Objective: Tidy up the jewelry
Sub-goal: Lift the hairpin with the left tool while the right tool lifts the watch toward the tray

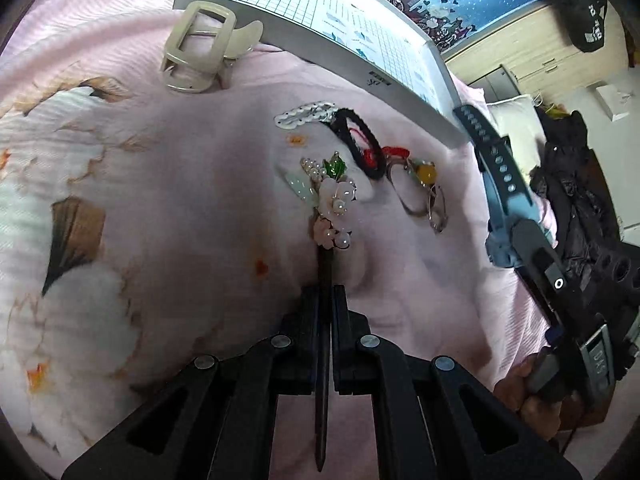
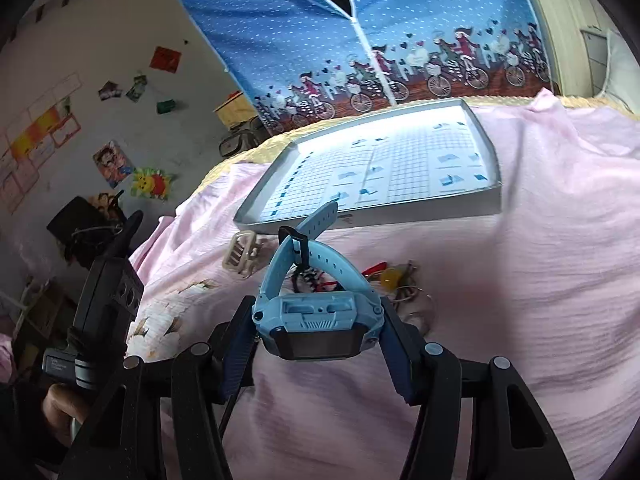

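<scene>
Beaded floral hairpin (image 1: 332,196); ribbed-strap watch (image 2: 320,312)

On the bed, my tray (image 1: 360,60) lies behind the hair claw clip (image 1: 200,48) and the ring pile (image 1: 420,188).

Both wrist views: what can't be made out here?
- Left view: hairpin shaft, the stretch inside the left gripper, hidden by the shut fingers.
- Left view: tray far side, cut off by the top edge; its print is too small to read.
- Right view: jewelry pile, partly hidden behind the watch in the right gripper; pieces too small to tell apart.
</scene>
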Tool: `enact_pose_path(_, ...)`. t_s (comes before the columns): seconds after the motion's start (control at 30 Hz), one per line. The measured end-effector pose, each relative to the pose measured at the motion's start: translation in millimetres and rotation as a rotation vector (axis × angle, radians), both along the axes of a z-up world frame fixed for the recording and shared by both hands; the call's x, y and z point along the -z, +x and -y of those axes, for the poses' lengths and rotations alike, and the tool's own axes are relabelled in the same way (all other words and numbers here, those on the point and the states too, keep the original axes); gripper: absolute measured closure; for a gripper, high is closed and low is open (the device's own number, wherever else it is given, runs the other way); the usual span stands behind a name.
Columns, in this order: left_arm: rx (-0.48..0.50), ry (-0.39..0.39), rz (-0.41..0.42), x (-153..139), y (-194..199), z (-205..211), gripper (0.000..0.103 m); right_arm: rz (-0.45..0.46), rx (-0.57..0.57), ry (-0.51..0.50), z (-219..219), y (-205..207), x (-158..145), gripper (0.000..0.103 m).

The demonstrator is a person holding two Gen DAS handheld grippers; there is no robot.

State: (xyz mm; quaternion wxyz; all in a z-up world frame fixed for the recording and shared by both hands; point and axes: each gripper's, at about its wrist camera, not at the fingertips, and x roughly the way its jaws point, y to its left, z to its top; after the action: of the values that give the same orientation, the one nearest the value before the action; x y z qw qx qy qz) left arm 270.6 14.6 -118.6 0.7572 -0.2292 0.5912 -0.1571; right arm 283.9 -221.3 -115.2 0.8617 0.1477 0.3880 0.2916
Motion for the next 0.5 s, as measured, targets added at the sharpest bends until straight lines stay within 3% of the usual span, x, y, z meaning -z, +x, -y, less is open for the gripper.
enact_pose_path(0.17,0.015,-0.012,0.088,-14,-5,3,0.1,-0.01,0.028,0.037,6,6,1,0.047)
enact_pose_path(0.3,-0.011,0.029,0.222,-40,-7,10,0.1,-0.007,0.062,0.068,10,7,-3,0.047)
enact_pose_path(0.4,-0.066,0.046,0.272,-53,6,14,0.1,0.014,0.098,0.091,18,5,-8,0.047)
enact_pose_path(0.5,-0.145,0.014,0.309,-65,33,10,0.1,0.062,0.141,0.066,21,15,-12,0.047)
